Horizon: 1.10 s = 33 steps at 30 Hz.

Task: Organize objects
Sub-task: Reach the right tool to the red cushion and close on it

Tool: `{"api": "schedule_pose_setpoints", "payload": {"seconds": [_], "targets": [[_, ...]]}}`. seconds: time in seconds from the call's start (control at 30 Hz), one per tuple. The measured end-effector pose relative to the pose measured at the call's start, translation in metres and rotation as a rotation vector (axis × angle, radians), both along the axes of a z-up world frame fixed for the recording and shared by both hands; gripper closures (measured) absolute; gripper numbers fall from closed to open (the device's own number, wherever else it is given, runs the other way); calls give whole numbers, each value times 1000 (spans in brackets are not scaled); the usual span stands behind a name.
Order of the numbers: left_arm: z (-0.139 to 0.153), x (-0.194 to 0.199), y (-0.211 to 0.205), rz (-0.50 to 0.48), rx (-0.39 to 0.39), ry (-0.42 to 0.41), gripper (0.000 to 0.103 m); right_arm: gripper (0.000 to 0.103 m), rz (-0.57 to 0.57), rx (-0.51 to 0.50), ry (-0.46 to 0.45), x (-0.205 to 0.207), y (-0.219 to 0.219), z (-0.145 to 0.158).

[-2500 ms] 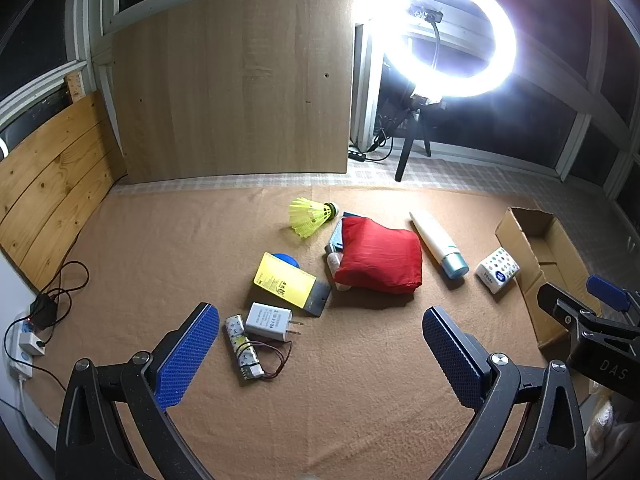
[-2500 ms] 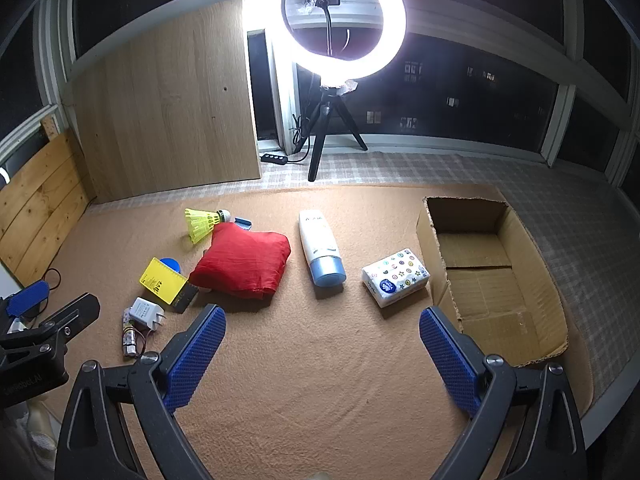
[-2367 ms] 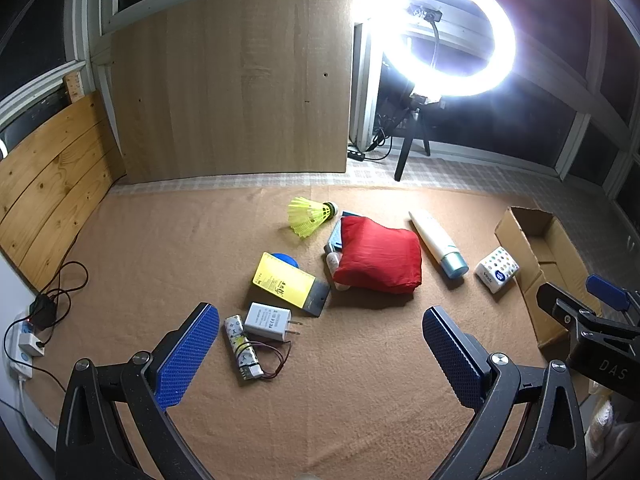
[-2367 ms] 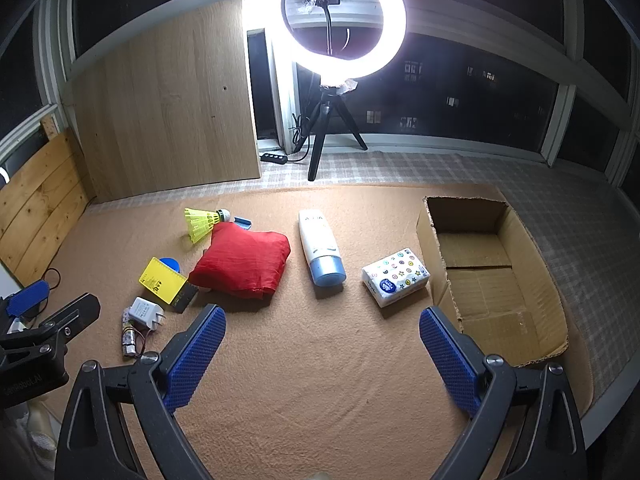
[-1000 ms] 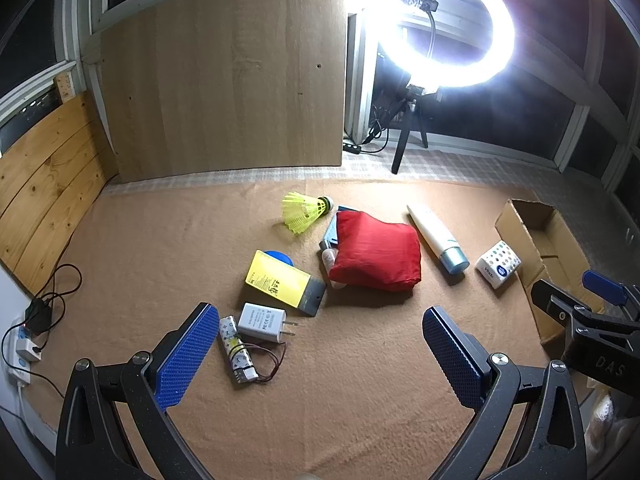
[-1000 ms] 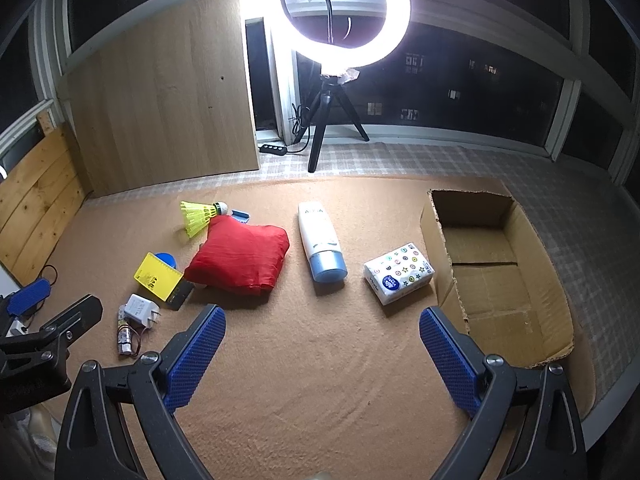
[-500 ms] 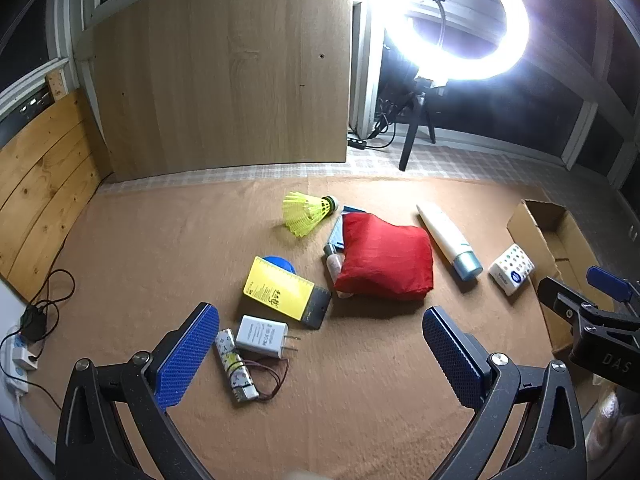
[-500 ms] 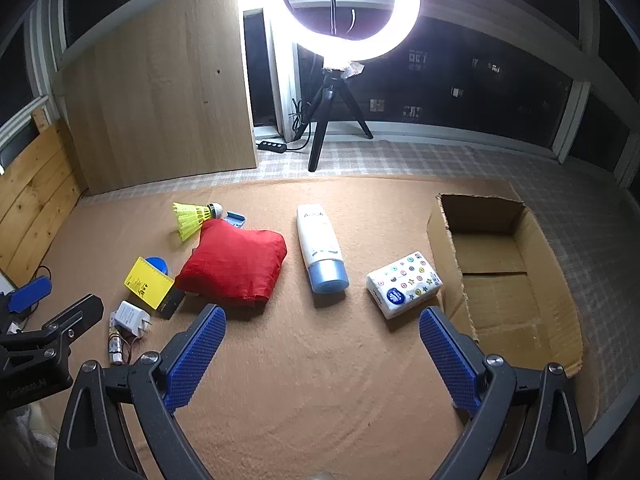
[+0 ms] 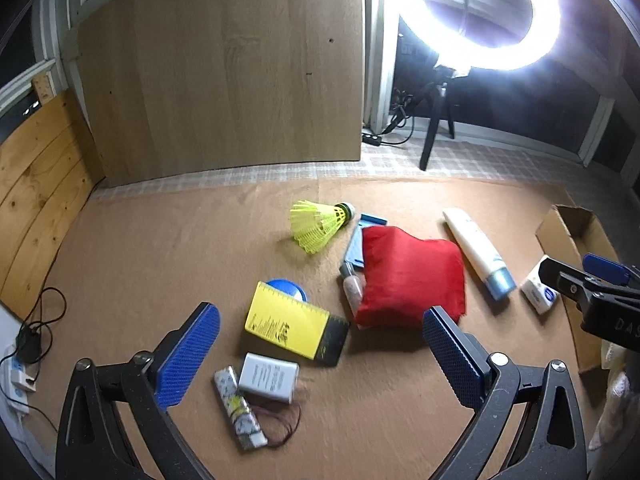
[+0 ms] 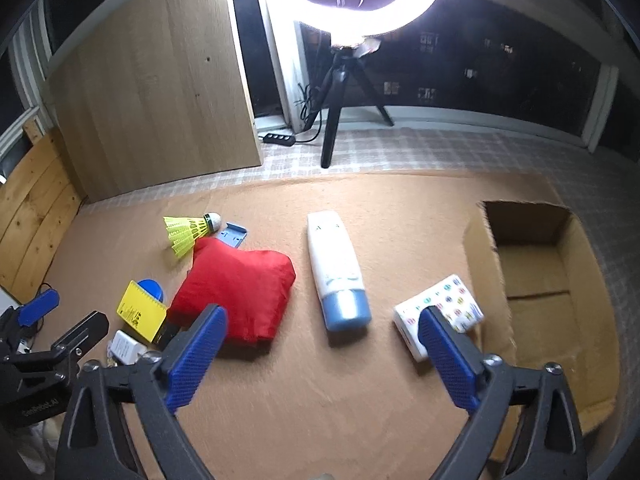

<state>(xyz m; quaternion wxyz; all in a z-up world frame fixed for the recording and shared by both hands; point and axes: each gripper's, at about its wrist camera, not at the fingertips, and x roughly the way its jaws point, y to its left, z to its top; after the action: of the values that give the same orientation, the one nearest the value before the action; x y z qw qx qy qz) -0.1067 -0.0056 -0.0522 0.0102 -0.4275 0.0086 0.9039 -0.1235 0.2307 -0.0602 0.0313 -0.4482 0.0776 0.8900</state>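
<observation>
On the brown mat lie a red pouch [image 9: 410, 278] [image 10: 240, 286], a yellow shuttlecock [image 9: 318, 222] [image 10: 188, 230], a yellow-and-black box [image 9: 294, 326] [image 10: 142, 316], a white charger [image 9: 269, 377] and a white tube with a blue cap [image 9: 478, 258] [image 10: 338, 270]. A patterned tissue pack [image 10: 440, 314] lies beside the open cardboard box [image 10: 536, 280]. My left gripper [image 9: 320, 352] hangs open above the yellow box and charger. My right gripper [image 10: 322, 354] is open above bare mat near the tube, its jaws closing with nothing between them.
A blue lid [image 9: 286, 286], a blue plastic piece [image 9: 362, 242], a small bottle [image 9: 352, 290] and a battery pack with wires [image 9: 240, 412] lie among the objects. A ring light on a tripod [image 10: 340, 92] stands behind the mat. Wooden panels [image 9: 224, 80] and cables [image 9: 30, 340] are at the left.
Both grippers have moved forward and down toward the objects, which now look larger. The right gripper's fingers stand slightly closer together than before.
</observation>
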Motion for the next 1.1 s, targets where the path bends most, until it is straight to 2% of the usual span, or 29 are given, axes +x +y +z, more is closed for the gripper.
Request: {"api": "schedule_pose_setpoints", "payload": {"seconds": [0.07,0.13,0.23,0.27,0.4,0.53,0.8,0.9,1.1], "targets": [[-6,-11,-2,12,1,-8,7,39,20,-15,-31,-16,-4,-6],[-12,-23,-5,19,12,-24,15,45,34,-65,-61,-34,-2,-14],[-22,-41,-7,14,46,-51,22,50,63,-108,-111,-59,-3,-27],[-26,-46,-6,14,52,-63,28,53,73,-118,-130,-68,-5,-33],[-44,-68,-6,11,117,-120,46,54,98,-127,-174,-91,-14,-48],[-59,-85,-2,-13,191,-165,48,54,109,-144,-205,-109,-21,-61],[-73,-99,15,-50,204,-186,58,54,144,-177,-270,-136,-23,-78],[-77,-100,17,-79,236,-209,59,54,153,-220,-288,-135,-20,-82],[-81,-89,33,-144,236,-226,59,54,161,-286,-315,-119,-14,-88]]}}
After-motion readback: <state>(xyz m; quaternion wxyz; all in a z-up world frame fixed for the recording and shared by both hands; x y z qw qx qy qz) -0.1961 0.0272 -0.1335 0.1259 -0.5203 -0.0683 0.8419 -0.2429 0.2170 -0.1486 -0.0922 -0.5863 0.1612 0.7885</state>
